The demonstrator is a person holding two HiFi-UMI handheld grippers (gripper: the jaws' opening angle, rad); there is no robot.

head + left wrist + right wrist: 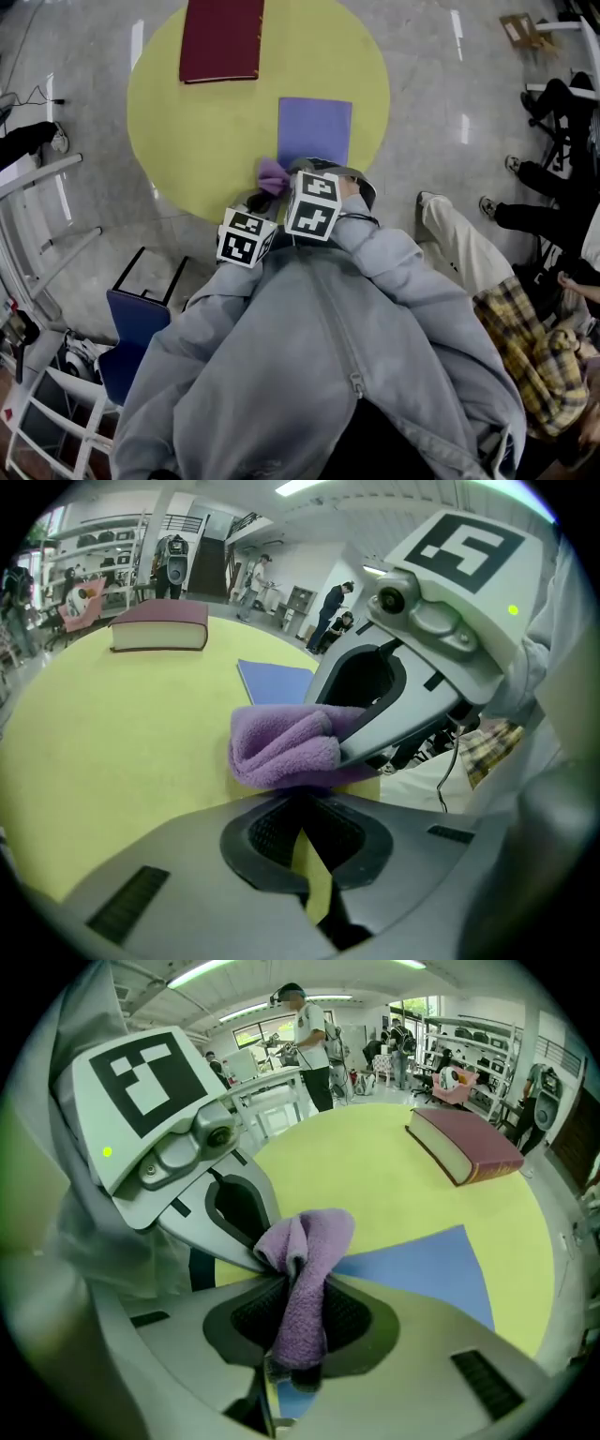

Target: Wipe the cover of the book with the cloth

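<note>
A thick maroon book (pixel 222 39) (pixel 159 625) (pixel 464 1143) lies at the far side of the round yellow table (pixel 187 141). Nearer me lies a thin blue book (pixel 314 129) (pixel 277 680) (pixel 422 1274). Both grippers meet over the table's near edge at a bunched purple cloth (pixel 272 175) (pixel 281 747) (pixel 305 1288). My right gripper (pixel 298 1326) (pixel 281 185) is shut on the cloth, which runs up between its jaws. My left gripper (pixel 302 803) (pixel 263 199) has its jaws closed to a thin slit, with the tips at the cloth's lower edge.
A blue chair (pixel 131 342) stands below the table on the left. White metal frames (pixel 47 216) lie along the left edge. Seated people's legs (pixel 459 244) and a plaid garment (pixel 525 347) fill the right side.
</note>
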